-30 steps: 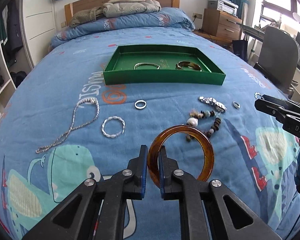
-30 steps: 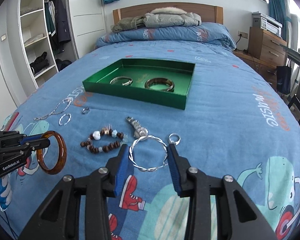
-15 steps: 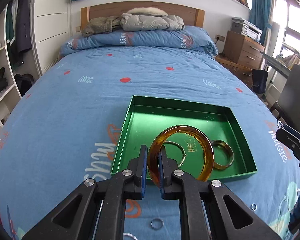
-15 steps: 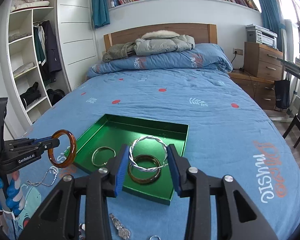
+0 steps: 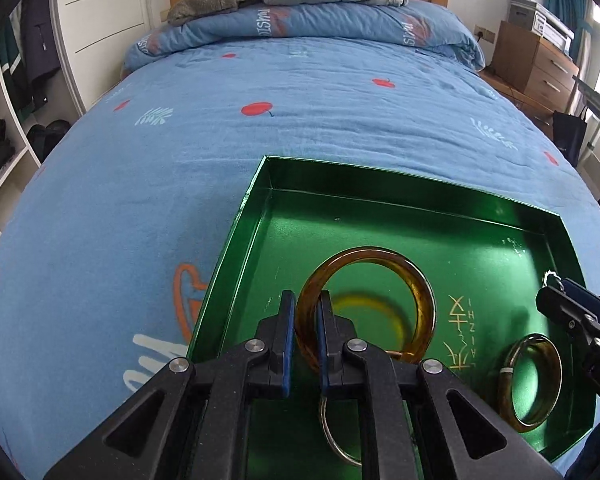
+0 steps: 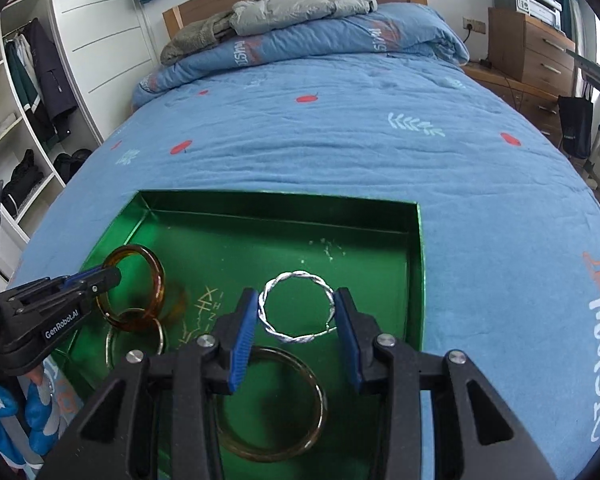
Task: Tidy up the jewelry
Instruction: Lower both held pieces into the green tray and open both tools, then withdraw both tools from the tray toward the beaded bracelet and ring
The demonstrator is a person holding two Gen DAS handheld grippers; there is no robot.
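While both loads hung over the green tray (image 5: 236, 240), the left gripper (image 5: 305, 344) was clamped on an amber bangle (image 5: 420, 300) near its left wall. The right gripper (image 6: 296, 332) pinched a twisted silver bracelet (image 6: 292, 280) toward the right wall. Risk: a release could drop either onto the bangles below, tangling or chipping them.

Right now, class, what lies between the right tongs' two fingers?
The twisted silver bangle, held over the green tray, seen in the right wrist view.

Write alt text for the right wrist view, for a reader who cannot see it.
The right gripper holds a twisted silver wire bangle over a shallow green tray on a blue printed bedspread. At left, the left gripper grips a translucent amber bangle over the same tray, where a thin silver bangle and a brownish bangle lie.
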